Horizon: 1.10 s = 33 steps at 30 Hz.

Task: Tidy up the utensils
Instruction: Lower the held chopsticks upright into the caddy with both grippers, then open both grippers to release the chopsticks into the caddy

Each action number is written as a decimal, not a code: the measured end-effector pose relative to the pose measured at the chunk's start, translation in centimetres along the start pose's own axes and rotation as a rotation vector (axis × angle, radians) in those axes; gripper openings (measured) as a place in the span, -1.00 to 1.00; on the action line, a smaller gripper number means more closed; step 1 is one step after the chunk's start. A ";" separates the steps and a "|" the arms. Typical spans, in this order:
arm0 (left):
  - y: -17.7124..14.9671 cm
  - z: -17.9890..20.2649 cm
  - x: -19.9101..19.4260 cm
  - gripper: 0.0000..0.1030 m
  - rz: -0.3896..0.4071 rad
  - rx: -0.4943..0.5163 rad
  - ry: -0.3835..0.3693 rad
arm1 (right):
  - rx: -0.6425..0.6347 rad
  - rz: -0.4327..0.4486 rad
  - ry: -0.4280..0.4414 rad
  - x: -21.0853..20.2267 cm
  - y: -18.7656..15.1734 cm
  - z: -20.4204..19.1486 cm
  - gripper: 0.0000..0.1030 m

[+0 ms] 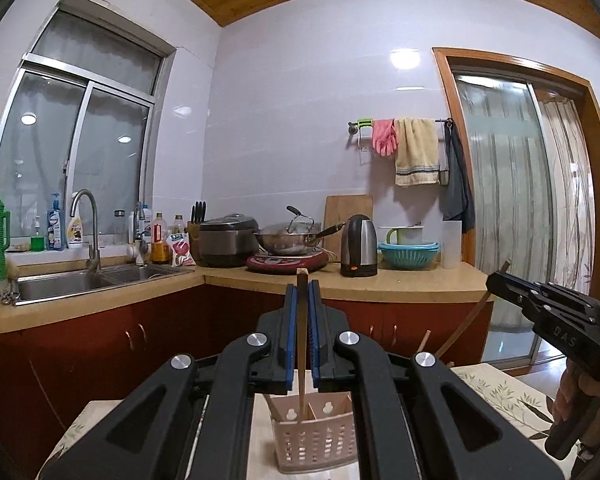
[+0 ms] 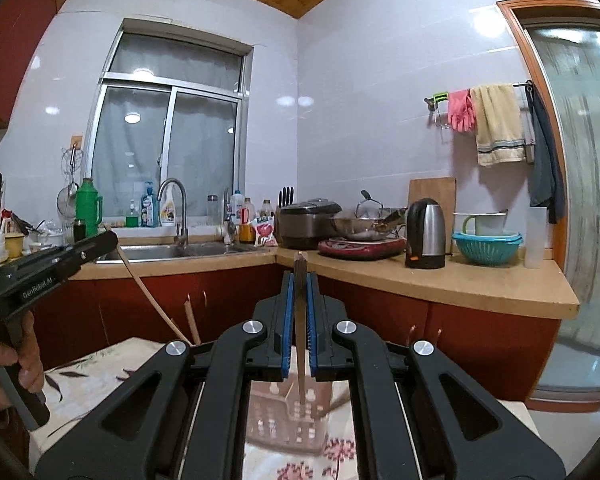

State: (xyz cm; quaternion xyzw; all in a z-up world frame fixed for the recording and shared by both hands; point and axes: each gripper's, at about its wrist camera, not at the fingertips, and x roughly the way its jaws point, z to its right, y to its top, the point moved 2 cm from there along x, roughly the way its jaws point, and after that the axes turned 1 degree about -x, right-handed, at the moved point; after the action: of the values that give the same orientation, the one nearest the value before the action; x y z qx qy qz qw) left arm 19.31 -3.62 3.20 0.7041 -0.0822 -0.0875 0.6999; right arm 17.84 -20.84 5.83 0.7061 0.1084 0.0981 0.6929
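Looking across a kitchen: tan L-shaped countertop (image 1: 400, 284) over red-brown cabinets, steel sink (image 1: 80, 284) under a sliding window, glossy pale wall tiles, wood-plank ceiling. On the counter sit a rice cooker (image 1: 226, 242), a wok (image 1: 290, 240) on a red induction plate, a steel kettle (image 1: 358, 246) and a teal colander (image 1: 409, 255). Nearer is a table with a leaf-print cloth (image 1: 512, 396). Left gripper (image 1: 302, 300) is clenched on a thin, straight wooden chopstick (image 1: 301, 340), held upright between its blue ribbed pads; the stick's lower end hangs over a pale, slotted plastic utensil basket (image 1: 314, 440) on the table, directly below the jaws. Right gripper (image 2: 299, 300) likewise pinches a second chopstick (image 2: 300, 344) upright, above the same basket, blurred in that view. Each gripper shows at the edge of the other's view, a hand on its handle.
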 end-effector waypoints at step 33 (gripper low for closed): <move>-7.2 -0.4 5.2 0.22 -0.240 -0.050 0.011 | 0.040 -0.150 -0.035 3.5 -6.5 0.8 -0.26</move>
State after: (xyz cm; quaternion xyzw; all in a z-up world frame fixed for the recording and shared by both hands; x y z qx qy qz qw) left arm 24.42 -4.41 -4.04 0.6918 0.0089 -0.1690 0.7020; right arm 21.29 -20.51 -0.73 0.7112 0.1508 0.0317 0.6858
